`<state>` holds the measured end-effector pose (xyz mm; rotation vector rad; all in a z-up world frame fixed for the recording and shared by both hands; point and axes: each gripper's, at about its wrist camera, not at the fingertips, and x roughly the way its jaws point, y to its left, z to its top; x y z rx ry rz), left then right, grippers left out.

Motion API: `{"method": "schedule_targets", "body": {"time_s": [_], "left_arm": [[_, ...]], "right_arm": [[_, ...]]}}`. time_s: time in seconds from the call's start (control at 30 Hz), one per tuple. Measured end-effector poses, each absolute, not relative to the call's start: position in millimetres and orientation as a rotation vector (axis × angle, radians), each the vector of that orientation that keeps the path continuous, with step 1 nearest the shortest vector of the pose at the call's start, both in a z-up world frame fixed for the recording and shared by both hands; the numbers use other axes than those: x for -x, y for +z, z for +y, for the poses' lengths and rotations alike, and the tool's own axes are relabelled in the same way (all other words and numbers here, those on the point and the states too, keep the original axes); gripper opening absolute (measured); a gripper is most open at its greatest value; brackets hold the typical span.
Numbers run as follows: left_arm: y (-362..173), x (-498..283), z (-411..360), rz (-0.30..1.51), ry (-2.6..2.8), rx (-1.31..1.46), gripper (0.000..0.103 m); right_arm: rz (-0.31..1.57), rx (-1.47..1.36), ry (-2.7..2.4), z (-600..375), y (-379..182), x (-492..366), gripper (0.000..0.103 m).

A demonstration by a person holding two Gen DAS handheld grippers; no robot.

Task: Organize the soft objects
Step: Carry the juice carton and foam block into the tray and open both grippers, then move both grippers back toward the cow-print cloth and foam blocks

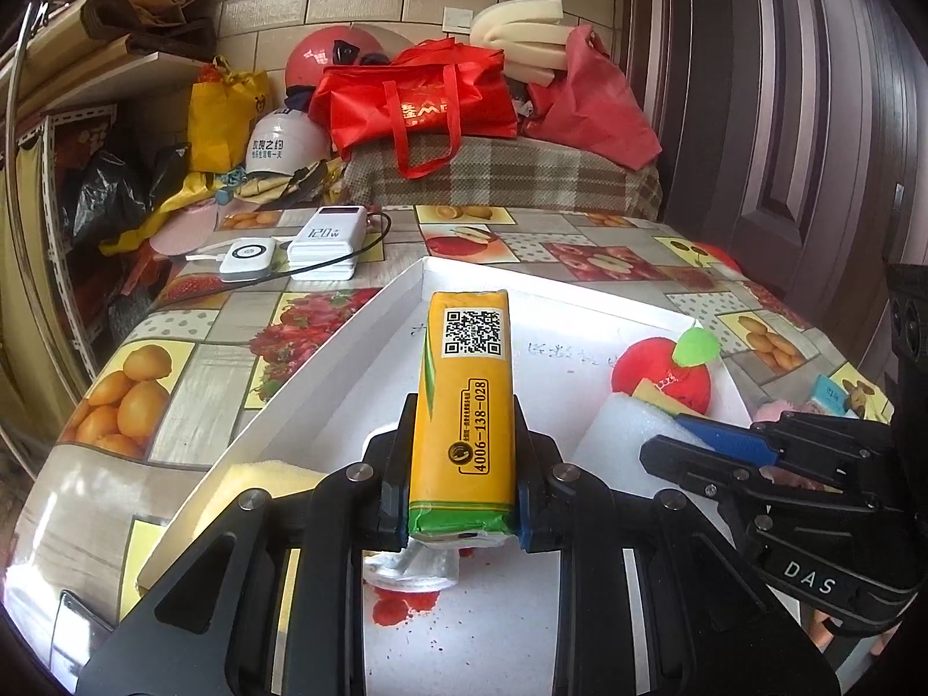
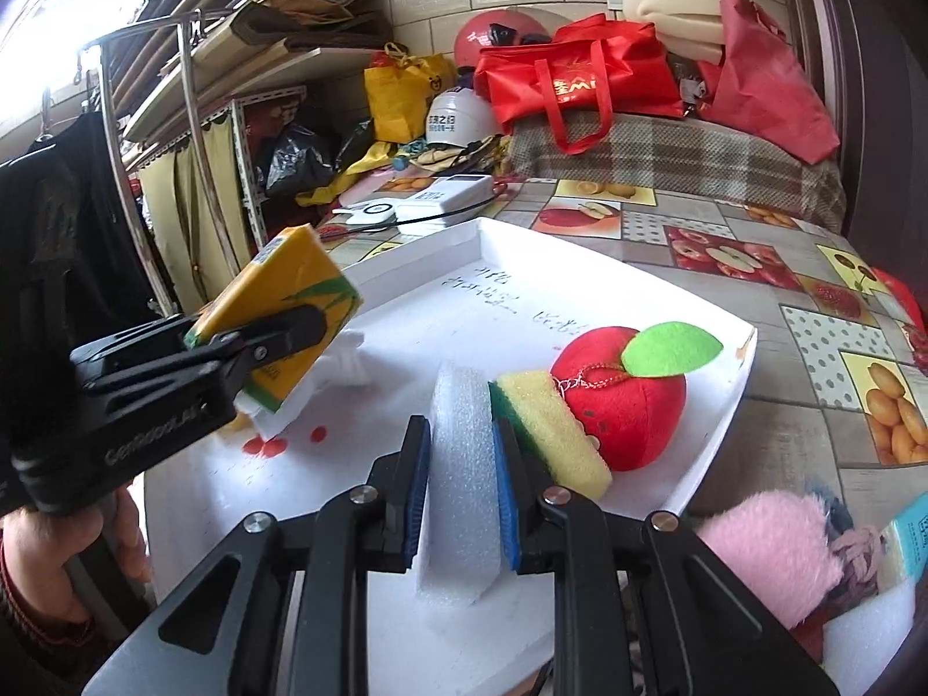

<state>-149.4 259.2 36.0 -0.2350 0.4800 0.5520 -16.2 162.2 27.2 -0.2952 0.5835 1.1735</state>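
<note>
My left gripper (image 1: 462,423) is shut on a yellow and green tissue pack (image 1: 464,400), held above the white tray (image 1: 325,371); from the right wrist view the same pack (image 2: 278,313) hangs tilted at the tray's left. My right gripper (image 2: 462,441) is shut on a white foam block (image 2: 461,487) over the tray (image 2: 719,406). Beside the block lie a yellow and green sponge (image 2: 551,429) and a red plush apple (image 2: 626,394) with a green leaf. A white cloth with red spots (image 2: 325,383) lies under the pack. In the left wrist view the right gripper (image 1: 684,441) sits at the right.
A pink fluffy item (image 2: 771,557) and more white foam (image 2: 870,626) lie on the fruit-print tablecloth (image 2: 754,232) right of the tray. White power banks (image 1: 290,249) with cables sit behind. Red bags (image 1: 417,98) and helmets crowd the back. A hand (image 2: 69,551) holds the left tool.
</note>
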Motion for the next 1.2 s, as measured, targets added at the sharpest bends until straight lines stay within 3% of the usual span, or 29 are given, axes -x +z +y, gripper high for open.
{"method": "schedule_targets", "body": {"time_s": [0.13,0.2,0.23,0.27,0.3,0.33,0.37,0.53,0.7,0.97,1.2], "left_arm": [[36.1,146.7,255.0,0.487,0.575,0.200,0.026],[37.1,148.8,252.9,0.472,0.603,0.185,0.028],[38.3,151.2,251.2,0.457,0.622,0.176,0.036],[39.5,153.3,249.5,0.441,0.634,0.169,0.053],[41.0,157.4,247.9,0.417,0.650,0.164,0.062],[42.3,162.7,247.9,0.390,0.665,0.168,0.082],[43.6,167.6,248.3,0.366,0.674,0.174,0.092],[48.3,183.9,245.0,0.281,0.708,0.167,0.103],[51.6,189.1,238.2,0.253,0.729,0.133,0.103],[52.9,204.6,236.1,0.208,0.747,0.179,0.103],[56.7,216.8,222.1,0.145,0.682,0.200,0.103]], "right_arm": [[0.572,0.266,1.167,157.1,29.4,13.9,0.021],[0.541,0.266,1.164,154.4,31.7,17.8,0.029],[0.525,0.273,1.156,153.4,32.9,21.0,0.050],[0.506,0.282,1.145,151.6,33.8,25.6,0.082],[0.492,0.289,1.144,151.5,34.7,29.4,0.093],[0.477,0.292,1.140,151.0,36.2,31.4,0.101],[0.462,0.289,1.138,148.6,37.6,33.9,0.102],[0.438,0.290,1.153,140.1,38.7,45.9,0.102],[0.318,0.269,1.168,118.6,44.7,66.4,0.103],[0.323,0.146,1.156,90.4,51.1,53.7,0.103],[0.107,-0.069,0.930,9.0,70.6,41.6,0.103]]}}
